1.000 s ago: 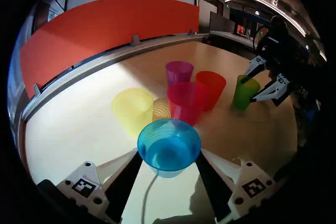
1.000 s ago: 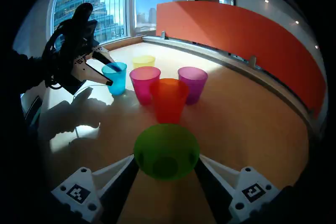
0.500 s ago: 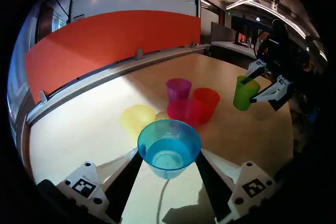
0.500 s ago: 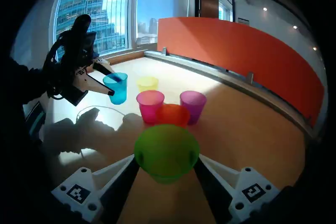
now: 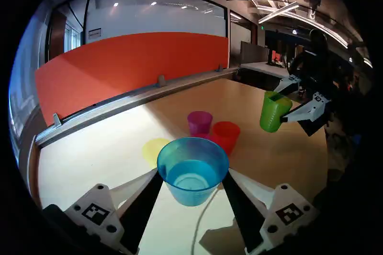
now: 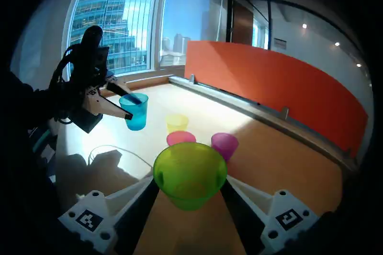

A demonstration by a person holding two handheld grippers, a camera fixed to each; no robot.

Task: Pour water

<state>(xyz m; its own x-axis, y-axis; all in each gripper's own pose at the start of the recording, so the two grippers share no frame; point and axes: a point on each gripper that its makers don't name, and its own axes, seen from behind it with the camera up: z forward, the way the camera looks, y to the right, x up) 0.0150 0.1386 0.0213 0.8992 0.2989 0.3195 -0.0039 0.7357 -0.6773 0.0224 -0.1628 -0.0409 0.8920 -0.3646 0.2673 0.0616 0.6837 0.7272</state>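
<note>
Blue cup (image 5: 193,171) between fingers of left tool (image 5: 191,179)

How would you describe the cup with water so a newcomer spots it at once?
On the table before the orange wall stands a cluster of coloured cups. Two more are held up above it. The one meant is the blue cup in the left gripper, with water inside; the other is the green cup.

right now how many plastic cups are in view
6: translucent blue plastic cup in left gripper, green plastic cup in right gripper; yellow cup, pink cup, purple cup, orange-red cup on the wooden table. Others may be hidden.
</note>
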